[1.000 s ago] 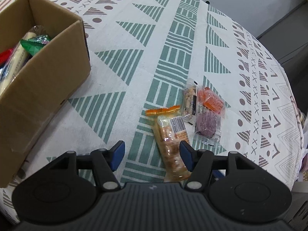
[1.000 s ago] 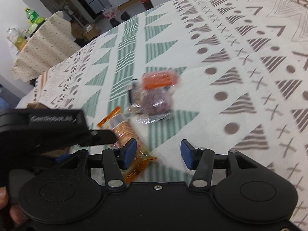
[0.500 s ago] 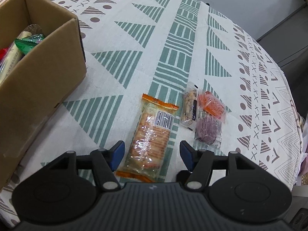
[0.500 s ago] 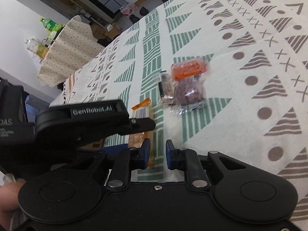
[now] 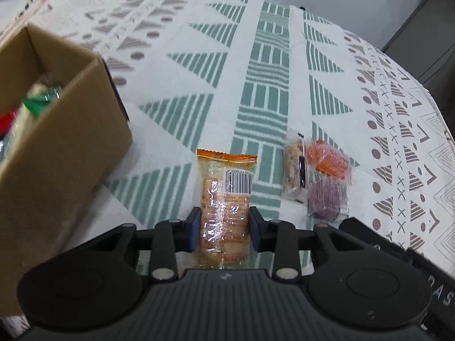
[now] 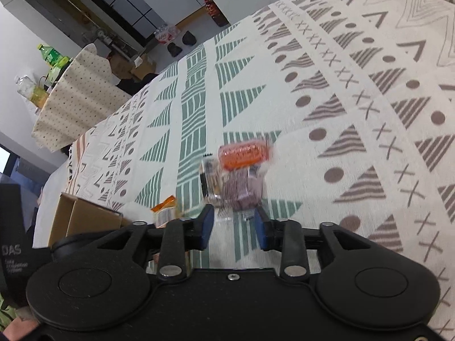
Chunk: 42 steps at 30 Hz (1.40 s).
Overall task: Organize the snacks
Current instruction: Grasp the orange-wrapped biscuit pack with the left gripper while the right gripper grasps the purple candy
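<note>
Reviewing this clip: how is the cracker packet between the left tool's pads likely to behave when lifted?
The cracker packet looks fairly stiff, since stacked crackers fill it, so it probably won't droop. Its glossy clear wrap may slip against the left tool. The crackers could crack if squeezed hard. It is probably light.

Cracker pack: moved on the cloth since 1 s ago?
Yes. The cracker pack swung left, away from the purple snack, toward the cardboard box; left gripper clamps it.
</note>
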### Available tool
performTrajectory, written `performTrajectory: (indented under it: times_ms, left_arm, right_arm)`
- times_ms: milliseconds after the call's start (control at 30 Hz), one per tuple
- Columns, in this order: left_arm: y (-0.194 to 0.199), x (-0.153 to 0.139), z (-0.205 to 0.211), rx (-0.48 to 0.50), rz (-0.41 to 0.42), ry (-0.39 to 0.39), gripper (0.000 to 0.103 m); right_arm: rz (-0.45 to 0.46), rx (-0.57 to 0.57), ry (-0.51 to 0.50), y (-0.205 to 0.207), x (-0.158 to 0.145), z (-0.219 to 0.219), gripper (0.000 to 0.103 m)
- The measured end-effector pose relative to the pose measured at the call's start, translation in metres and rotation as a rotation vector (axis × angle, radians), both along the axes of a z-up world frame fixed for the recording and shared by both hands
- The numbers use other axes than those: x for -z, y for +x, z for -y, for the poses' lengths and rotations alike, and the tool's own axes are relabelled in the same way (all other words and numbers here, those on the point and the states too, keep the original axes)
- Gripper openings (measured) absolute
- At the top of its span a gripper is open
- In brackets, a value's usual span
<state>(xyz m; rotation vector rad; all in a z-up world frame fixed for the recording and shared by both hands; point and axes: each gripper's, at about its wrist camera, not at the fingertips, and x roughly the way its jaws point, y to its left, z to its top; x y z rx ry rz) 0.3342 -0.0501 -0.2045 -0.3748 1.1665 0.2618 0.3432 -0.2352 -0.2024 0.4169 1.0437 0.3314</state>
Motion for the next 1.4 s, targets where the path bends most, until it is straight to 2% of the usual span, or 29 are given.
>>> performTrajectory:
  times_ms: [67,200,267,433,500,567,900,1400]
  left_arm:
    - [0.001,-0.003,-0.003,0.002,0.010,-0.003,0.034]
    - [0.003,-0.008,-0.010,-0.002,0.014,0.002,0.034]
    - [0.003,-0.011,-0.013,0.000,0.014,0.004,0.034]
    - [0.002,-0.018,-0.021,0.006,0.021,0.007,0.034]
    - [0.001,-0.020,-0.023,0.007,0.023,0.008,0.034]
    - [0.000,-0.023,-0.026,0.005,0.022,0.001,0.034]
    - [-0.019,-0.040,-0.029,0.008,0.051,-0.035,0.034]
    - [-0.065,-0.091,-0.036,0.054,0.153,-0.036,0.034]
  right_arm:
    - [0.006,0.006,-0.015,0.004,0.000,-0.003,0.048]
    - [0.003,0.016,-0.043,0.011,0.003,-0.008,0.053]
    - [0.002,0.020,-0.055,0.015,0.005,-0.011,0.061]
    - [0.001,0.004,-0.103,0.025,0.012,-0.023,0.064]
    - [-0.009,0.001,-0.128,0.030,0.017,-0.027,0.061]
    - [-0.019,-0.001,-0.151,0.031,0.018,-0.028,0.034]
    - [-0.037,0.007,-0.175,0.001,-0.003,-0.022,0.031]
    - [0.069,0.042,-0.145,-0.053,-0.061,-0.035,0.031]
